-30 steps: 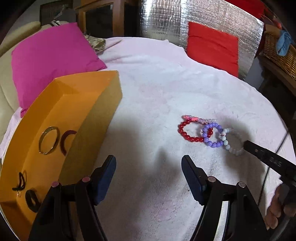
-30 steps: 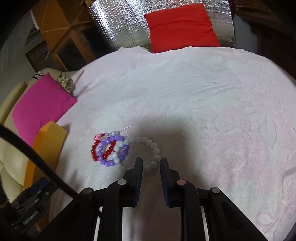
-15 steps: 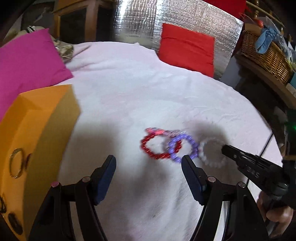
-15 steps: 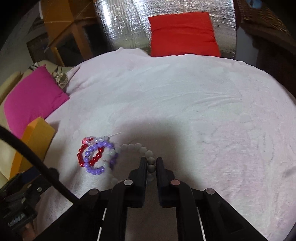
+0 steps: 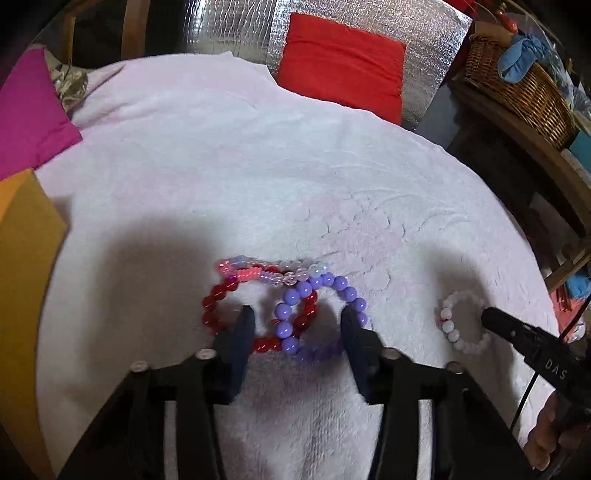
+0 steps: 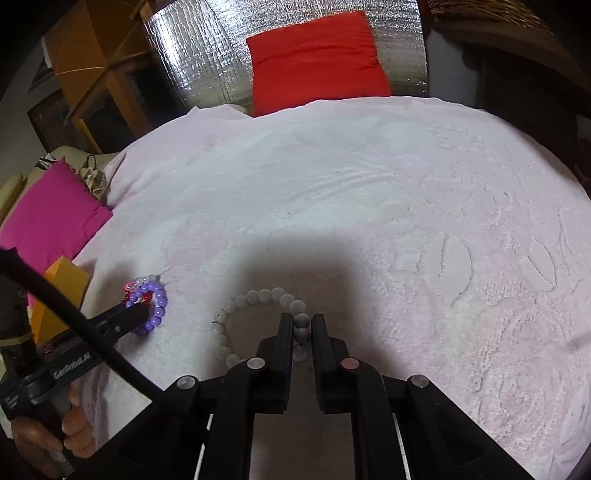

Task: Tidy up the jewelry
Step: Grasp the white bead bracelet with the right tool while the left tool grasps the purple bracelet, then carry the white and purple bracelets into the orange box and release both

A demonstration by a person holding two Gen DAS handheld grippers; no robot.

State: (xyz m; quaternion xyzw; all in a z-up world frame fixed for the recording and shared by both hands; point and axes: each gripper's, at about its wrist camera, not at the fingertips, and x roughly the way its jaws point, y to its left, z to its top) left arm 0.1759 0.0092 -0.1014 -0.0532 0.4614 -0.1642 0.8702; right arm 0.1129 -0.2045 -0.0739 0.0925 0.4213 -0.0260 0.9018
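Note:
A red bead bracelet (image 5: 218,306), a purple bead bracelet (image 5: 321,291) and a pink-and-clear bead strand (image 5: 258,273) lie overlapped on the pale pink cloth (image 5: 258,177). My left gripper (image 5: 297,325) is open, its fingers astride the red and purple bracelets. A white bead bracelet (image 6: 251,299) lies apart to the right; it also shows in the left wrist view (image 5: 452,328). My right gripper (image 6: 302,328) is shut on the white bracelet's beads. The orange box (image 5: 22,258) stands at the left.
A magenta cushion (image 6: 48,218) lies at the far left, a red cushion (image 6: 314,55) against a silver foil panel (image 5: 240,33) at the back. A wicker basket (image 5: 517,85) sits on a wooden shelf to the right.
My left gripper swung right from the orange box and came down over the red and purple bracelets. My right gripper closed on the white bracelet and dragged it right, clear of the others.

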